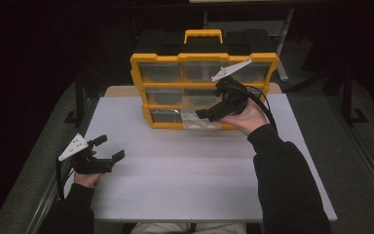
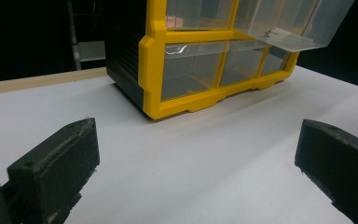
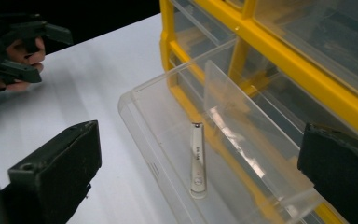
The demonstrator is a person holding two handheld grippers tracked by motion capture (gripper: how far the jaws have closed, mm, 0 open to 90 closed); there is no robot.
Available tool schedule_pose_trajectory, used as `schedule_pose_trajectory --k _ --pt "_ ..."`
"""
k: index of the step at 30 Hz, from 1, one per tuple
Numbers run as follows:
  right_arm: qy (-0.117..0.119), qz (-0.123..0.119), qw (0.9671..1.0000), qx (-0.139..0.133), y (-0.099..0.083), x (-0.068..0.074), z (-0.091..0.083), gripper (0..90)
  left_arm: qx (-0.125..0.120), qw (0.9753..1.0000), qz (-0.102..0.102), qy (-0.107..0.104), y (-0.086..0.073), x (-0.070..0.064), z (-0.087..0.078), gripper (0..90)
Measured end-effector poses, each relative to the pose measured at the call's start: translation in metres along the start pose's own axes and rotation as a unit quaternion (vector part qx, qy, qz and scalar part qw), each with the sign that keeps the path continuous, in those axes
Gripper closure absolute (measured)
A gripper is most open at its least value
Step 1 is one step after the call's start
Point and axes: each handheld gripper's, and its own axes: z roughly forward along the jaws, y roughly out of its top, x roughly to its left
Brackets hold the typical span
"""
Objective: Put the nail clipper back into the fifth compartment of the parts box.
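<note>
Yellow-framed plastic organiser cabinet (image 1: 175,83) with clear drawers and a yellow carry handle stands upright at the far middle of the white table (image 1: 199,180) in the high view. A clear plastic drawer (image 1: 197,119) is pulled out from its bottom row, toward the person. The right gripper (image 1: 204,114), held in the person's right hand (image 1: 246,118), hangs just over that open drawer, its jaws apart and holding nothing. The left gripper (image 1: 112,147) sits in the left hand (image 1: 87,178) near the table's left edge, well apart from the cabinet, its jaws also spread wide and empty.

From the left gripper view, the two black jaws rise wide apart at the bottom corners with bare white table between them. The cabinet (image 2: 191,65) stands ahead, its near yellow corner facing the camera, and the open clear drawer (image 2: 293,23) juts out at the upper right.

From the right gripper view, the jaws stand wide apart on either side of the open drawer (image 3: 177,140). A small silver metal nail clipper (image 3: 197,158) lies flat on the drawer's floor, beside a clear upright divider. The cabinet's yellow frame (image 3: 279,60) runs across the upper right. The left gripper (image 3: 51,53) and its hand show at the upper left, over the table.
</note>
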Motion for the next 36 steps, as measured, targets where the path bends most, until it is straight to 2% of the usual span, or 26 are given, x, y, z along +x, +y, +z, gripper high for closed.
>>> schedule_pose_trajectory --k 8,25,36 --pt "0.009 0.008 0.9999 -0.01 -0.01 -0.003 -0.008 0.0 -0.002 1.0 -0.001 0.0 0.0 0.0 0.0 0.0" --pt "0.001 0.027 0.9992 -0.029 -0.046 -0.011 -0.029 0.0 0.001 1.0 0.0 -0.001 0.0 0.0 0.0 0.0" --pt "-0.001 0.037 0.9985 -0.039 -0.069 -0.012 -0.033 0.0 0.001 1.0 0.001 0.0 -0.001 0.0 0.0 0.0"
